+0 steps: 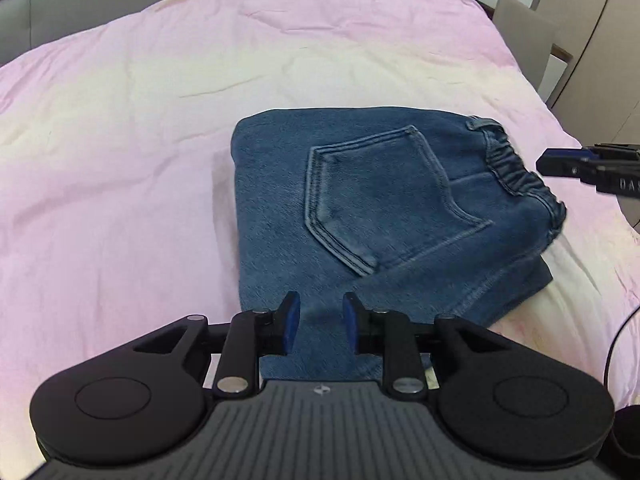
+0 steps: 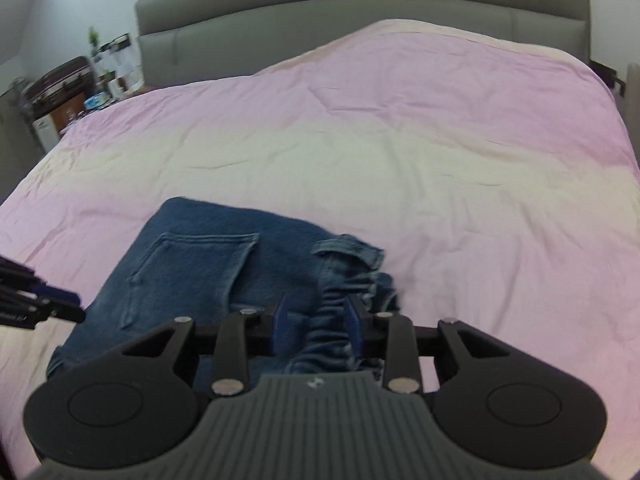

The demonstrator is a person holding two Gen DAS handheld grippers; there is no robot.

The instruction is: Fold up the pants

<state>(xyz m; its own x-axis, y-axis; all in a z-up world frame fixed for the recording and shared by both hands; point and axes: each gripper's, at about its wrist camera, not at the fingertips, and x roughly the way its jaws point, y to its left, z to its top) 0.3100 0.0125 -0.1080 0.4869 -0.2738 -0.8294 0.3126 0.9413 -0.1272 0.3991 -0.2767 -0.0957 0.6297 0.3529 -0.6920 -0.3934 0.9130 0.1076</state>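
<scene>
Blue denim pants [image 1: 380,216] lie folded into a thick stack on the pink bed sheet [image 1: 120,160], back pocket [image 1: 376,200] up, elastic waistband [image 1: 516,168] at the right. My left gripper [image 1: 320,322] is open and empty just above the stack's near edge. My right gripper [image 2: 316,326] is open above the gathered waistband [image 2: 340,312], holding nothing. The pants [image 2: 200,272] also show in the right wrist view. The right gripper's tip [image 1: 560,164] shows at the right edge of the left wrist view; the left gripper's tip [image 2: 52,304] shows at the left of the right wrist view.
The grey padded headboard [image 2: 360,20] stands at the far end of the bed. A suitcase and cluttered shelves [image 2: 68,88] stand left of the bed. Beige wardrobe panels [image 1: 592,40] stand beside the bed's right side. A black cable [image 1: 616,344] hangs at the right.
</scene>
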